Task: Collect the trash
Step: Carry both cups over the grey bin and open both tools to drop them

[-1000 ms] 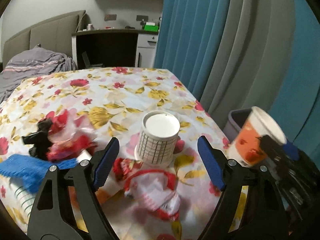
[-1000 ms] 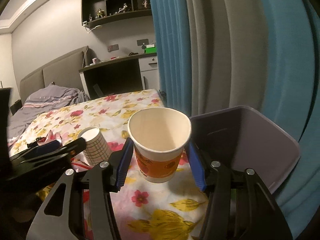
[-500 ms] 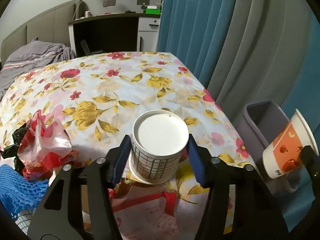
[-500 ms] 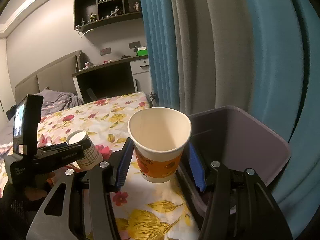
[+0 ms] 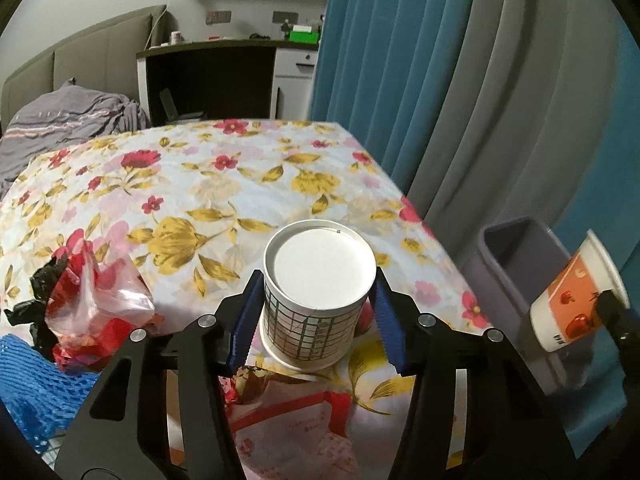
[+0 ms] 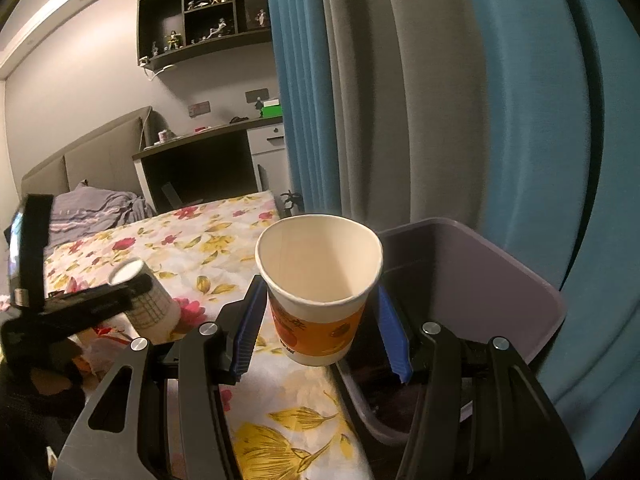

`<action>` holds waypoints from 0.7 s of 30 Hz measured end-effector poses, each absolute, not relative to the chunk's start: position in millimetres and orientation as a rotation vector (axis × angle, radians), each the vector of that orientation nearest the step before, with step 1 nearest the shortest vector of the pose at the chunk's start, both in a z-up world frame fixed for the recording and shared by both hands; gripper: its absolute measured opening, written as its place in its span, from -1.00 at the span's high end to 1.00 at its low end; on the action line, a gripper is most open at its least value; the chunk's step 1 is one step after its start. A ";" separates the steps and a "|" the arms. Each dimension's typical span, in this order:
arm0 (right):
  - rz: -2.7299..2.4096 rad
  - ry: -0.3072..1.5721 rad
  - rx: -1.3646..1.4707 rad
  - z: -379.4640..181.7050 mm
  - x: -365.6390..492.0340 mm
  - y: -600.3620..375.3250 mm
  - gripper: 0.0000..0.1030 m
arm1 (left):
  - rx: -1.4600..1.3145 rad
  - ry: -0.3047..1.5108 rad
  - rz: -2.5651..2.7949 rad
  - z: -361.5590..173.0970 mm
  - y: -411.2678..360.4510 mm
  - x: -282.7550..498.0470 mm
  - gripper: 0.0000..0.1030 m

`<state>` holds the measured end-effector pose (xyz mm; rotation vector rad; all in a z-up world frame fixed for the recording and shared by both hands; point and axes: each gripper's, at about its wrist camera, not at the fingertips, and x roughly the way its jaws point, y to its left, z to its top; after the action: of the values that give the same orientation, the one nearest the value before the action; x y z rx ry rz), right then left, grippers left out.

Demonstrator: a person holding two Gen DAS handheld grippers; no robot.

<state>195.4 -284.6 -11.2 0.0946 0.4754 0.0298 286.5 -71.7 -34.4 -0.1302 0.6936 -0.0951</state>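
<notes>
Floral-clothed table (image 5: 224,184) first, grey plastic bin (image 6: 500,280) off its right edge. Right gripper (image 6: 320,316) clamps an orange-printed paper cup (image 6: 318,280) beside the bin, undropped; left gripper (image 5: 316,312) pinches an upturned checked cup (image 5: 316,300) near the table's front edge. Crumpled red plastic bag (image 5: 88,304) and wrappers wait.

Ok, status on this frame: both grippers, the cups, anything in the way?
Left gripper shut on inverted grid cup. Right gripper shut on orange cup, beside grey bin. Nothing blocking the bin.
</notes>
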 end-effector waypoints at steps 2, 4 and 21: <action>0.023 0.473 0.091 -11.6 195.0 -285.5 -0.03 | -0.134 0.673 -0.104 -27.9 -71.6 282.3 -0.01; 0.016 0.472 0.088 -12.4 194.6 -287.8 -0.03 | -0.137 0.658 -0.114 -22.0 -72.2 277.8 0.00; -0.119 0.507 0.084 -35.9 200.1 -341.2 -0.03 | -0.145 0.555 -0.384 32.7 -159.1 252.8 0.00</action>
<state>200.1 -341.2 -35.9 0.0844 0.5072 -0.1185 252.8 -159.1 32.7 -0.1447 0.5553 -0.3838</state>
